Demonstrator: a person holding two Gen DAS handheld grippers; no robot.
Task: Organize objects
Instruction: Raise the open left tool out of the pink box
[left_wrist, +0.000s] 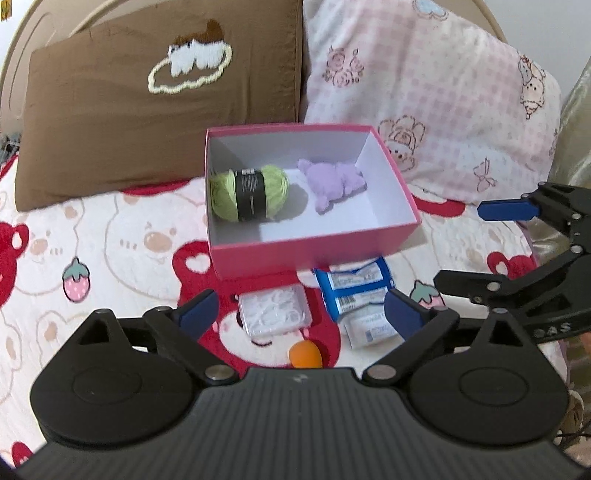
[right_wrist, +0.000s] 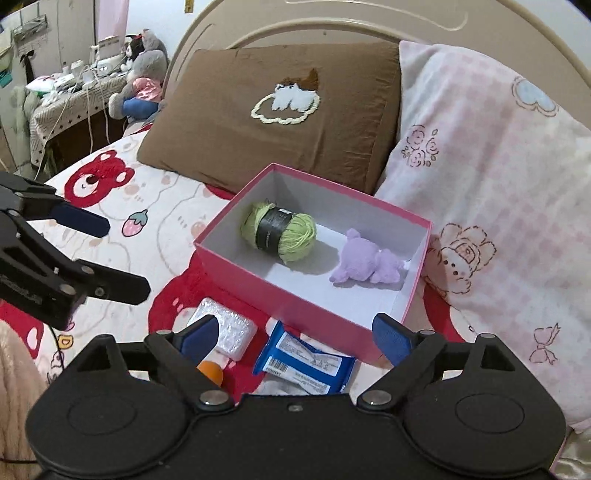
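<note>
A pink box (left_wrist: 314, 254) (right_wrist: 295, 306) stands open on the bedspread, with a green yarn ball (left_wrist: 251, 194) (right_wrist: 280, 232) and a purple plush toy (left_wrist: 332, 184) (right_wrist: 365, 264) inside it. In front of the box lie a clear plastic case (left_wrist: 275, 314) (right_wrist: 232, 332), a blue packet (left_wrist: 354, 291) (right_wrist: 306, 363), a white packet (left_wrist: 369, 332) and an orange egg-shaped sponge (left_wrist: 304, 354) (right_wrist: 210, 371). My left gripper (left_wrist: 301, 310) (right_wrist: 107, 254) hangs open above these items, holding nothing. My right gripper (right_wrist: 295, 334) (left_wrist: 480, 245) is open and empty too, just right of the left one.
A brown pillow (left_wrist: 147, 110) (right_wrist: 277, 110) and a pink checked pillow (left_wrist: 424, 92) (right_wrist: 498, 184) lean on the headboard (right_wrist: 332, 26) behind the box. A cluttered side table (right_wrist: 74, 96) with plush toys (right_wrist: 144, 81) stands off the bed's far left.
</note>
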